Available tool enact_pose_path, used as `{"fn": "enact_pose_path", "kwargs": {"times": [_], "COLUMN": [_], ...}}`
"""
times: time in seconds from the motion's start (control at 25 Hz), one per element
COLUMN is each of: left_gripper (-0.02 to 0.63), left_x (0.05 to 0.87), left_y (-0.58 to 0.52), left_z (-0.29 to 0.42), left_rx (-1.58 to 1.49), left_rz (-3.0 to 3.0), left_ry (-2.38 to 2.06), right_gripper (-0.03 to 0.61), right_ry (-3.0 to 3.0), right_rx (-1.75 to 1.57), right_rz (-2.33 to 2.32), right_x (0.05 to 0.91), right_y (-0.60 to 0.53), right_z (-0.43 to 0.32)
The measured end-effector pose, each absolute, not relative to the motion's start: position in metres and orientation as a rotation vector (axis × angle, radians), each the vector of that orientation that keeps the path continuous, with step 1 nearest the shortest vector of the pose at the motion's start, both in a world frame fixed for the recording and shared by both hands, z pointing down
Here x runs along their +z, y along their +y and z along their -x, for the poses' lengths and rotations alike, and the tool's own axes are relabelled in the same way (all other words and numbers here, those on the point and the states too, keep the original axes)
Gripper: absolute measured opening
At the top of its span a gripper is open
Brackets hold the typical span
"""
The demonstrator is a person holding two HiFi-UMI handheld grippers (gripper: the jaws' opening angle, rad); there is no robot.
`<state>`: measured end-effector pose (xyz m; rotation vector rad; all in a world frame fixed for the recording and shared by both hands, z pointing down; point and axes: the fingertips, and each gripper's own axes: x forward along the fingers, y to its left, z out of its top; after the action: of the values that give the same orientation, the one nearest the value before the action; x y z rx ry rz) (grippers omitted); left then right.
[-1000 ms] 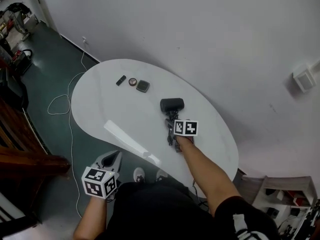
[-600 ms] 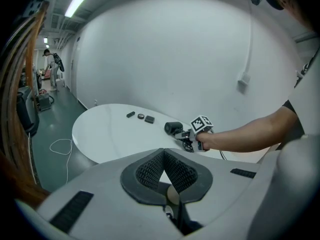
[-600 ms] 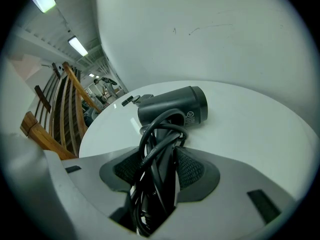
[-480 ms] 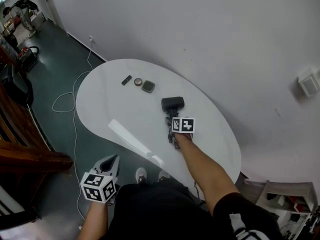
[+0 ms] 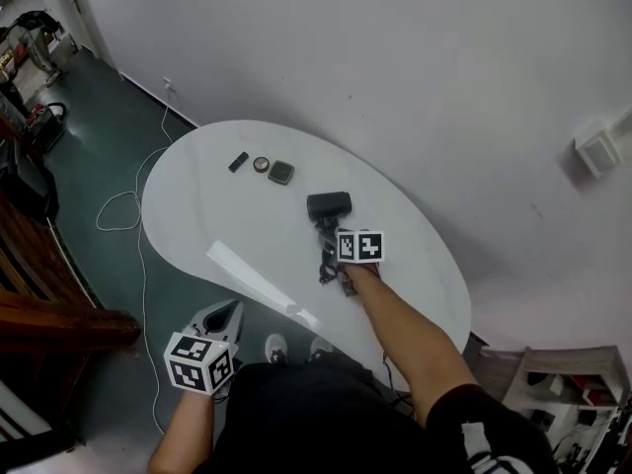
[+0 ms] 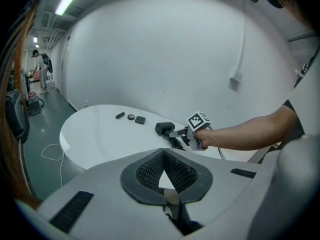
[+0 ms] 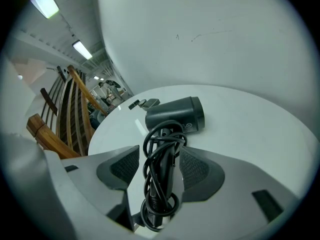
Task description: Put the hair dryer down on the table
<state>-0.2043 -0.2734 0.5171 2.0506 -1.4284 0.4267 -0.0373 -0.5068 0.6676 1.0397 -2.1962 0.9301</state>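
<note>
Hairdryer within (seemingly) spread right gripper

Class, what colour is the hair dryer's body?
The hair dryer is dark grey, clearest in the right gripper view.

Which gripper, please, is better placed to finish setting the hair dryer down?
Right: the right gripper has the hair dryer between jaws that have just been opening, on the table; the left gripper hangs off its edge.

Thing: dark grey hair dryer with a short barrel; black cord coiled round its handle.
Pose: lying flat, barrel crosswise, handle pointing toward the near edge.
Place: on the white rounded tabletop, right of its middle.
</note>
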Motion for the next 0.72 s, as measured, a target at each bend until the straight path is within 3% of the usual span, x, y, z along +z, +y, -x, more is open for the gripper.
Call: {"fn": "enact_pose_path", "kwargs": {"times": [0.32,0.48,0.56,0.72], "left_gripper": [0.011,0.011,0.011,0.011], "left_x": [0.514,0.513,0.511,0.508], "left_y": [-0.292,-0.302,-0.306,-0.311], "left_z": [0.18,0.167,0.16,0.147], "left_rx": [0.445,0.463,0.469,0.477], "left_rz": [-2.136,-2.181,-2.201,-2.245], "left_ry": [-1.349,-1.3,-1.278,-1.234], "right_gripper": [0.225,0.116,0.026,0.009], "right_ry": [-2.357,-2.507,-2.56,-2.649], "right_rx": [0.893,0.775,0.754,0.784], "right_rz": [-0.994,-0.935,-0.918,-0.846], "right_x": [0.613,0.572,0.553,0.523], "right_y": [-0.474,-0.448,-0.433,-0.4], "right_z": [0.034,0.04,0.041,0.042]}}
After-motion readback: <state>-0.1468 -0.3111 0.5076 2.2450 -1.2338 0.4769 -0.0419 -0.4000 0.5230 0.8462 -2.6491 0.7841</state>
